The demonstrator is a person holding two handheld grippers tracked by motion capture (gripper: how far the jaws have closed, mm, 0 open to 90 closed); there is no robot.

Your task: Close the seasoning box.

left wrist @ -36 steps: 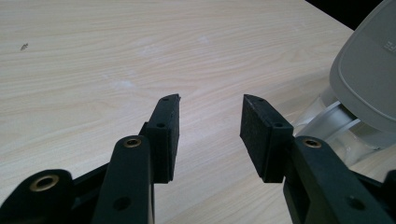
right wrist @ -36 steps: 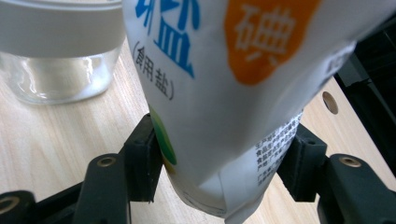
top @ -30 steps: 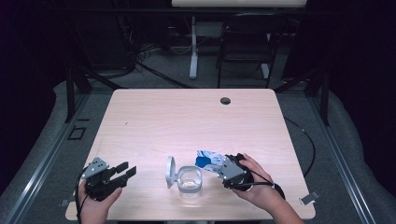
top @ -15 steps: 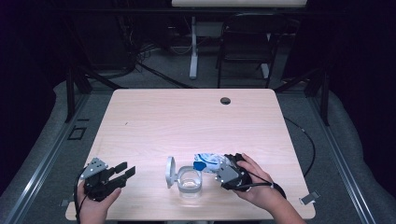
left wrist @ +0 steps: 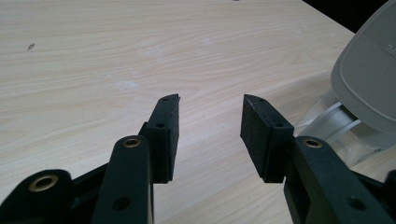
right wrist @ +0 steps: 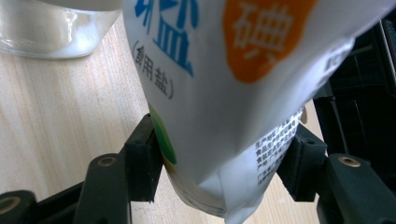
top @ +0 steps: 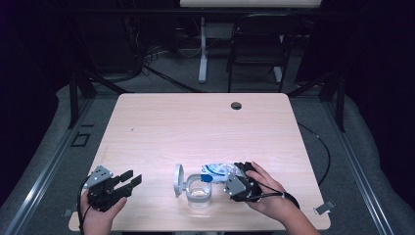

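Crinkling white salt bag (right wrist: 224,93), blue-and-orange print

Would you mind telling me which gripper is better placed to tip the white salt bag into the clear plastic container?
Right. The right gripper is shut on the white printed salt bag beside the clear plastic container, whose grey lid stands open; the left gripper is open, empty and farther away.
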